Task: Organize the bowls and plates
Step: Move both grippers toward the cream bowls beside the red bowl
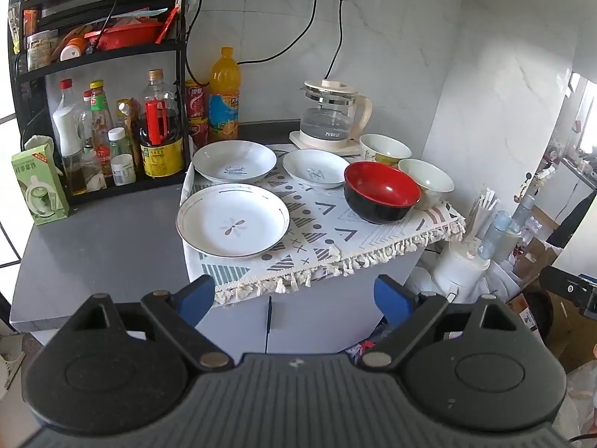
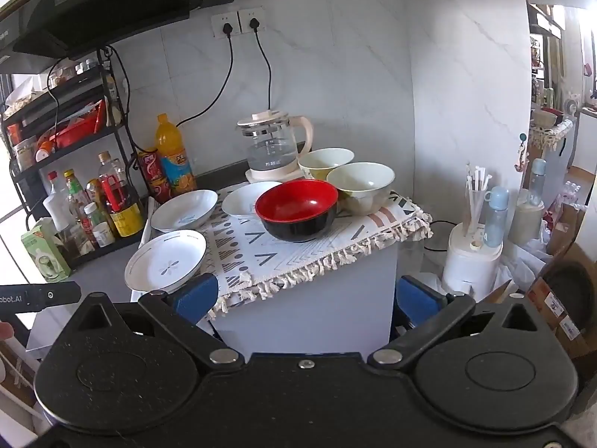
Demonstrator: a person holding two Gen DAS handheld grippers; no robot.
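Well back from the counter, the left gripper [image 1: 294,296] fills the lower part of its frame, its blue-padded fingers spread wide with nothing between them. The right gripper [image 2: 304,296] sits likewise at the bottom of its view, jaws fully apart and empty.

At mid-frame a woven cloth [image 1: 328,235] with geometric print and a tasselled fringe covers a pale cabinet top. On it lie three glossy white plates: a flower-marked plate [image 1: 233,220] with a thin dark rim at centre left, a lettered plate [image 1: 235,160] just above it, and a smaller plate [image 1: 315,168] to the right of that. Right of centre stands a round red-and-black bowl [image 1: 380,192], smooth and lacquer-like, touching a pale bowl [image 1: 427,183] at its right. A cream bowl [image 1: 384,149] sits above them, beside a glass kettle [image 1: 334,115] on its cream base. At left, a black wire rack [image 1: 93,59] holds bottles and jars.
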